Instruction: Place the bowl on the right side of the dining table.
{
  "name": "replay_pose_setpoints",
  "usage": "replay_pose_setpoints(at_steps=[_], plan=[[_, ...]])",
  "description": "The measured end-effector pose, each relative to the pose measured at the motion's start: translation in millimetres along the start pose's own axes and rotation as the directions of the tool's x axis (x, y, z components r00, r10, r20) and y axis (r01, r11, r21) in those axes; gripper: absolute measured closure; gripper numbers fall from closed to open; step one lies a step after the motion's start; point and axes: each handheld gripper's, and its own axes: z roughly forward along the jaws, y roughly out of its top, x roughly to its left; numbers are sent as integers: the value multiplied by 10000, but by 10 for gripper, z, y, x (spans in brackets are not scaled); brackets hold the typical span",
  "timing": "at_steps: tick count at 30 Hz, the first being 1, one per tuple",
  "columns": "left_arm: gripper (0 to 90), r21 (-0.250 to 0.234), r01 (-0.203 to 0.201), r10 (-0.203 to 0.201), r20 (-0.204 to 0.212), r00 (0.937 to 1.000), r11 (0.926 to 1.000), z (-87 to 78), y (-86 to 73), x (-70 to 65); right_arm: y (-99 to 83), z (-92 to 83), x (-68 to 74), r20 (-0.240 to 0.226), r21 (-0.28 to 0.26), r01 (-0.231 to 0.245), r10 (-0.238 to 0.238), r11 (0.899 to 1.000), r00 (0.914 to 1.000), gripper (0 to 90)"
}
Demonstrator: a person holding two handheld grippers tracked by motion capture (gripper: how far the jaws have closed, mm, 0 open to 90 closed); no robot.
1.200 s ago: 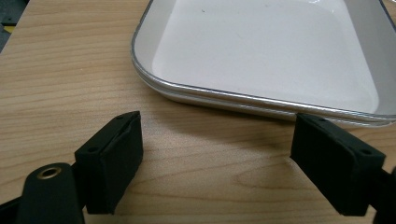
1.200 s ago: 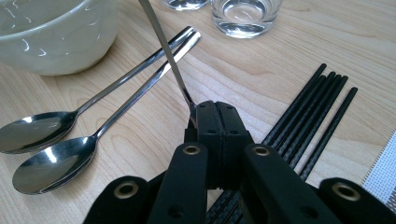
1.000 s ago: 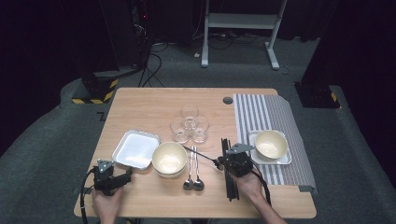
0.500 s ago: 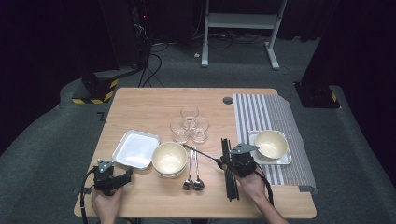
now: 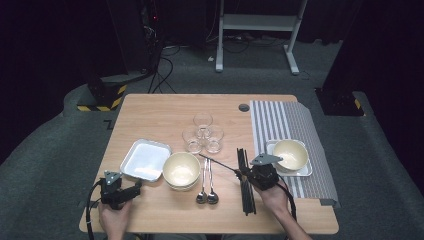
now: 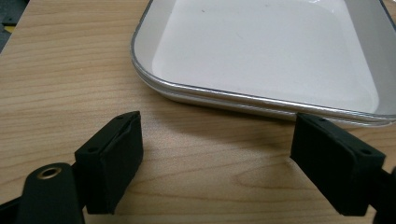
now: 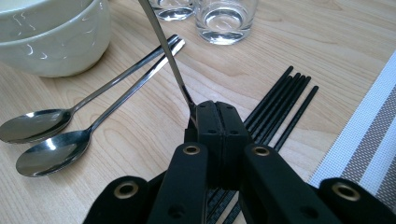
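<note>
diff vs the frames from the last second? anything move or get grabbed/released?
No visible change. The right tool is still shut on the thin metal utensil, its handle slanting up over the table toward the glasses. The left tool stays open at the near edge of the white tray. Bowls, spoons and chopsticks lie as before.

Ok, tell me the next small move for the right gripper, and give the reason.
Probably carry the spoon toward the bowl on the tray on the striped mat and set it there. The right gripper is shut on the spoon's handle end, lifted off the table, while two more spoons lie by the other bowl. The left gripper is open by the empty tray.
</note>
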Motion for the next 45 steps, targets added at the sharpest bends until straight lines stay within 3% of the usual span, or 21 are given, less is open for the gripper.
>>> replay_pose_setpoints(at_steps=[19, 45], plan=[[172, -2, -6, 6, -3, 10000, 10000, 0, 0, -1, -15, -135, -85, 195, -258, -66, 71, 9996, 9998, 899], [172, -2, 1, -1, -4, 10000, 10000, 0, 0, -1, -105, -361, -281, 639, -699, -495, 540, 9963, 9965, 899]])
